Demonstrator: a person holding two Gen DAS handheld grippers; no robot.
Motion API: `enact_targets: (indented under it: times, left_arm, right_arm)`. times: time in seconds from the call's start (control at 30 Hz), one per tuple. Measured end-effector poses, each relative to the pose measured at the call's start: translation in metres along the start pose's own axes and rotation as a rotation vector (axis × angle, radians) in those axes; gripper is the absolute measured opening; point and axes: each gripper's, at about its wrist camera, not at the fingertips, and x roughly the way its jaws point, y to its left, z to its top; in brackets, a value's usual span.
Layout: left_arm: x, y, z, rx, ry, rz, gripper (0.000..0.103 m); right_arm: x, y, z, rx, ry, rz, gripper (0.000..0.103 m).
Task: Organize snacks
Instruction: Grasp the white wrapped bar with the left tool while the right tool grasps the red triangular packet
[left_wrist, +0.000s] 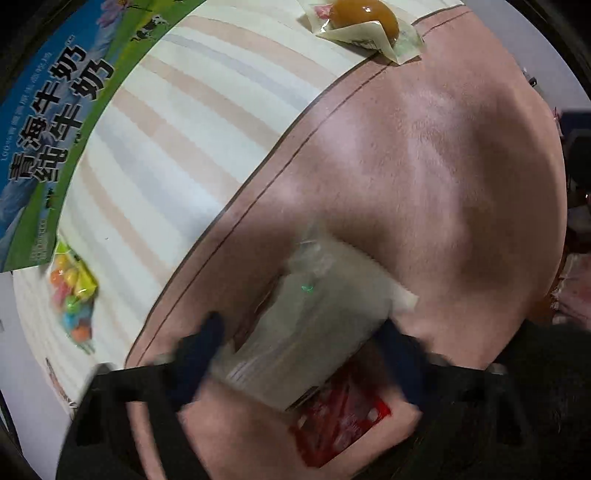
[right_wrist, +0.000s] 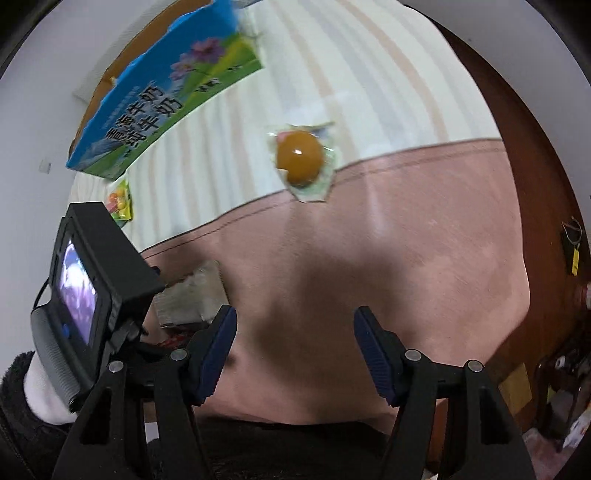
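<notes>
The milk box (right_wrist: 162, 96) stands at the far edge of the bed (right_wrist: 369, 258). The left tool (left_wrist: 295, 354) straddles the pale packet (left_wrist: 317, 317), contact blurred; close squarely before lifting. The right tool (right_wrist: 295, 350) is half open, empty.

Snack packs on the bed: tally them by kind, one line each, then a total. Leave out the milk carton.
Pale translucent pack between the left gripper's fingers: 1
Red wrapper under it: 1
Sealed brown egg pack: 1
Bag of coloured candy balls: 1
Total: 4
</notes>
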Motion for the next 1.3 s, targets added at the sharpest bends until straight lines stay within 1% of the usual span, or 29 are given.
enact_targets:
  times: [0.07,0.13,0.2,0.23,0.27,0.3,0.4,0.5,0.53,0.57,0.63,0.7,0.83,0.93,1.0,1.03,1.07,1.13,1.2,1.3]
  left_arm:
    - [-0.002,0.007,0.001,-0.064,-0.014,-0.007,0.062]
    - [-0.007,0.019,0.000,-0.135,-0.029,-0.013,0.055]
    - [-0.013,0.037,-0.006,-0.227,-0.038,-0.033,0.051]
    - [-0.016,0.051,-0.011,-0.289,-0.040,-0.052,0.051]
    - [-0.019,0.065,-0.019,-0.357,-0.045,-0.073,0.051]
    - [-0.022,0.074,-0.025,-0.400,-0.050,-0.088,0.051]
    - [-0.025,0.104,-0.059,-0.565,-0.064,-0.112,0.051]
    - [-0.022,0.122,-0.102,-0.717,-0.059,-0.142,0.051]
    - [-0.019,0.124,-0.116,-0.759,-0.053,-0.150,0.051]
    - [-0.016,0.126,-0.133,-0.806,-0.044,-0.166,0.051]
    - [-0.009,0.127,-0.155,-0.863,-0.027,-0.190,0.051]
    - [-0.001,0.125,-0.175,-0.916,-0.012,-0.213,0.051]
    - [0.007,0.124,-0.194,-0.980,-0.005,-0.245,0.053]
    - [0.009,0.122,-0.199,-0.974,-0.008,-0.262,0.054]
    - [0.014,0.123,-0.204,-0.948,0.008,-0.261,0.056]
    - [0.018,0.128,-0.207,-0.930,0.017,-0.257,0.057]
    - [0.020,0.126,-0.206,-0.910,0.027,-0.249,0.058]
    - [0.022,0.124,-0.203,-0.884,0.036,-0.232,0.058]
    - [0.021,0.121,-0.198,-0.896,0.031,-0.229,0.058]
    - [0.017,0.119,-0.189,-0.976,-0.001,-0.284,0.058]
  right_arm:
    - [0.003,-0.003,-0.001,0.010,0.003,-0.002,0.069]
    - [0.005,-0.002,-0.001,0.005,0.011,0.002,0.069]
    - [0.008,0.006,-0.001,-0.023,0.018,0.013,0.069]
    - [0.010,0.012,0.000,-0.042,0.028,0.021,0.069]
    - [0.014,0.018,0.000,-0.067,0.046,0.028,0.069]
    - [0.019,0.028,-0.001,-0.102,0.071,0.033,0.069]
    - [0.036,0.066,-0.008,-0.257,0.136,0.011,0.069]
    - [0.058,0.109,-0.019,-0.418,0.214,0.021,0.070]
    - [0.067,0.124,-0.024,-0.472,0.243,0.018,0.076]
    - [0.075,0.136,-0.029,-0.521,0.266,0.009,0.085]
    - [0.089,0.158,-0.037,-0.606,0.292,-0.007,0.089]
    - [0.101,0.173,-0.043,-0.665,0.316,-0.018,0.089]
    - [0.121,0.195,-0.052,-0.753,0.334,-0.045,0.089]
    - [0.135,0.201,-0.053,-0.770,0.347,-0.032,0.087]
    - [0.142,0.201,-0.054,-0.781,0.352,-0.045,0.074]
    - [0.144,0.201,-0.055,-0.792,0.343,-0.057,0.063]
    - [0.144,0.200,-0.055,-0.796,0.333,-0.054,0.060]
    - [0.140,0.194,-0.051,-0.774,0.310,-0.057,0.057]
    - [0.130,0.180,-0.043,-0.739,0.272,-0.066,0.057]
    - [0.114,0.154,-0.014,-0.606,0.210,-0.085,0.057]
